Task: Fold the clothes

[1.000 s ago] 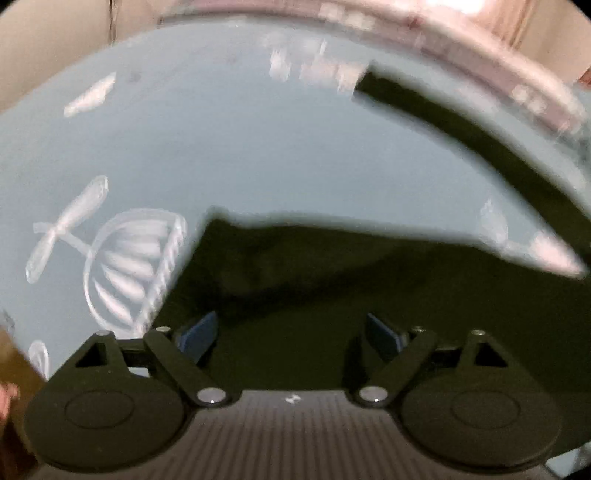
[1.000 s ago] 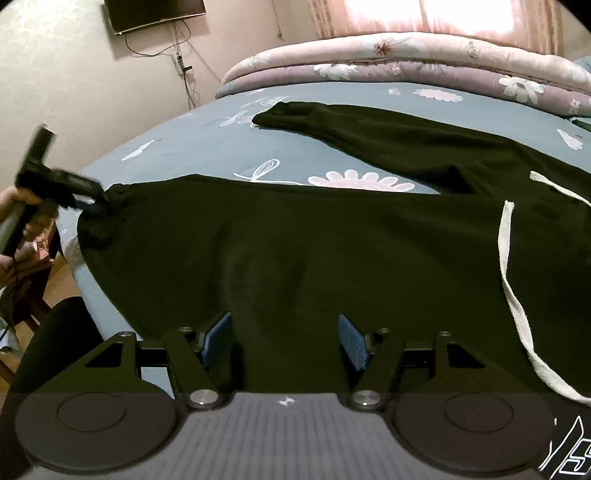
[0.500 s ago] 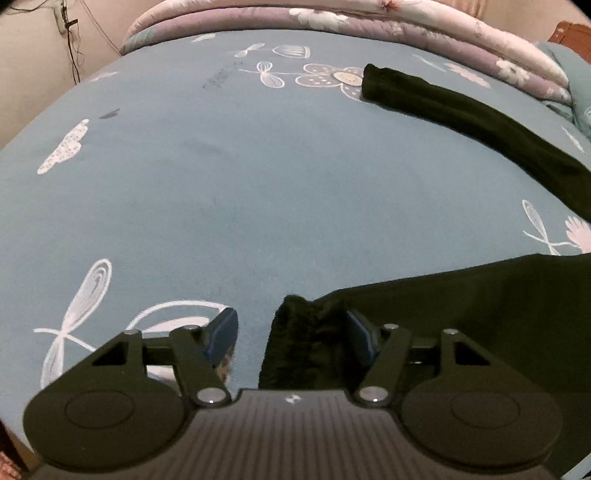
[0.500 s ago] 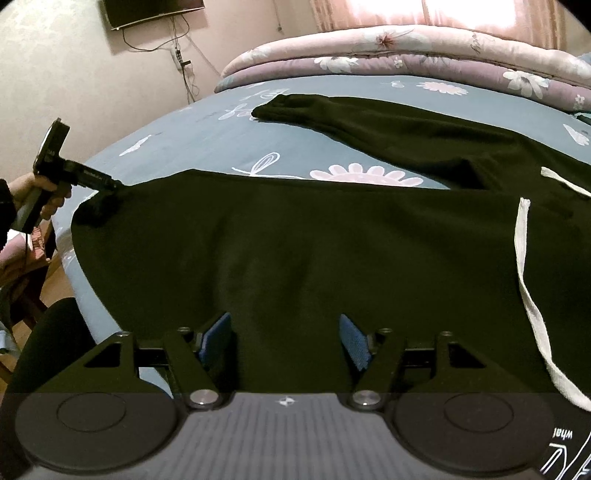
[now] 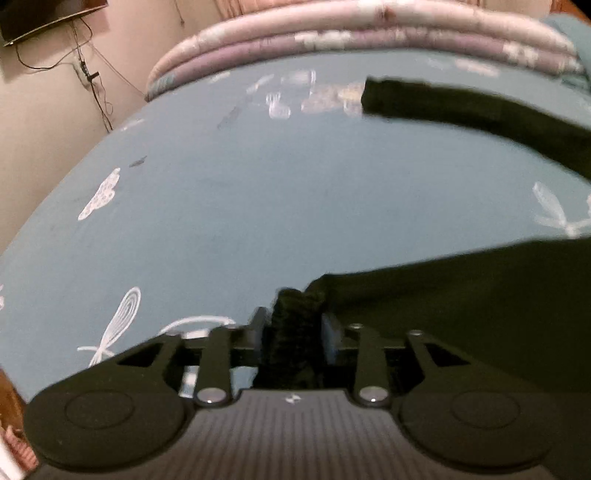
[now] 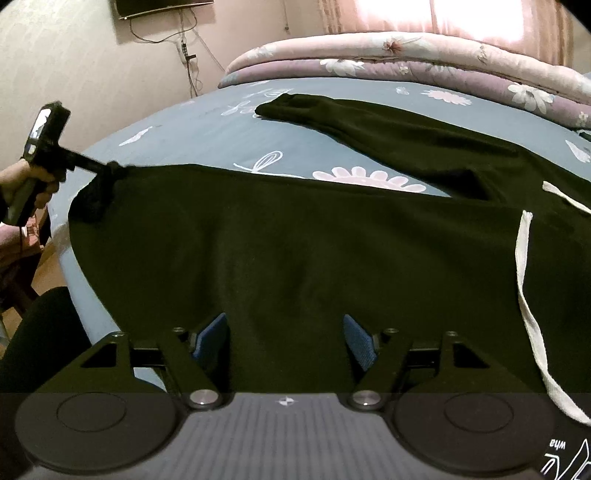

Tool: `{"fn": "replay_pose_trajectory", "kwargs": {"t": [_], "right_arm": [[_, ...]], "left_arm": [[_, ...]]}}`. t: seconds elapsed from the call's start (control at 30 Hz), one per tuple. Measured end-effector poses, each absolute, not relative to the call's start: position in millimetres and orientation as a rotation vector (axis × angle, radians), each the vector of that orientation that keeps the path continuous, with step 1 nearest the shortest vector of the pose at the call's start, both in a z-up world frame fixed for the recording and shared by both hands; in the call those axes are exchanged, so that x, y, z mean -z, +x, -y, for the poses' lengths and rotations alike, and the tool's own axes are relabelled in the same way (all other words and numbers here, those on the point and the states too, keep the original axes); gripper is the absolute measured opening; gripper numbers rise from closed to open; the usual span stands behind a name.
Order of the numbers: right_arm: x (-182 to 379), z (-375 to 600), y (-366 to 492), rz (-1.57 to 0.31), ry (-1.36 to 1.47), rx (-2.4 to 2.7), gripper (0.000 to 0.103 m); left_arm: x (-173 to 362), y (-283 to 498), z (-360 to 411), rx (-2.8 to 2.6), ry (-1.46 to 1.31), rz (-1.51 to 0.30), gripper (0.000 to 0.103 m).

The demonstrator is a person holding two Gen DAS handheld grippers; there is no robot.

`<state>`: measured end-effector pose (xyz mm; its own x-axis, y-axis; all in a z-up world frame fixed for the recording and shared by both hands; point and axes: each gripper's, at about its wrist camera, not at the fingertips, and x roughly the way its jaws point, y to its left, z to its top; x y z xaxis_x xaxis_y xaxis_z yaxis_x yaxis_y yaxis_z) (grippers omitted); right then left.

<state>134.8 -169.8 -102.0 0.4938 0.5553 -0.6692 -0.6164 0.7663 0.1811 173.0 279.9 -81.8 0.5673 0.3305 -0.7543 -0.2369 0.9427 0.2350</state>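
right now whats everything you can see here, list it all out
trousers: one, black, spread flat across the near side of the bed
drawstring: one, white, lying on the trousers at the right
bed sheet: one, blue with white prints
quilts: two, pink and mauve floral, stacked at the far end
screen: one, dark, on the wall with cables below
left gripper: its jaws have just been closing on the bunched trouser cuff
right gripper: open, over the trousers
hand: one, holding the left gripper's handle
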Motion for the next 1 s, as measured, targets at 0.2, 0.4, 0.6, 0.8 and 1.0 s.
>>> {"fn": "replay_pose_trajectory", "kwargs": {"t": [0.2, 0.4, 0.6, 0.8, 1.0], "right_arm": [[97.1, 172.5, 133.9, -0.764, -0.065, -0.714, 0.075], [96.1, 170.9, 132.9, -0.757, -0.068, -0.723, 0.075], [96.9, 170.3, 132.1, -0.759, -0.092, -0.712, 0.075], [92.7, 173.3, 131.6, -0.743, -0.089, -0.721, 0.077], [90.6, 172.5, 130.4, -0.729, -0.089, -0.731, 0.078]], "left_arm": [[46.2, 157.0, -281.2, -0.415, 0.035, -0.806, 0.055], [30.3, 166.1, -200.5, -0.016, 0.109, -0.797, 0.061], [77.6, 206.8, -153.6, 0.0, 0.29, -0.872, 0.064], [79.9, 204.2, -197.3, -0.214, 0.291, -0.865, 0.067], [63.0, 190.0, -223.3, -0.243, 0.162, -0.848, 0.064]]}}
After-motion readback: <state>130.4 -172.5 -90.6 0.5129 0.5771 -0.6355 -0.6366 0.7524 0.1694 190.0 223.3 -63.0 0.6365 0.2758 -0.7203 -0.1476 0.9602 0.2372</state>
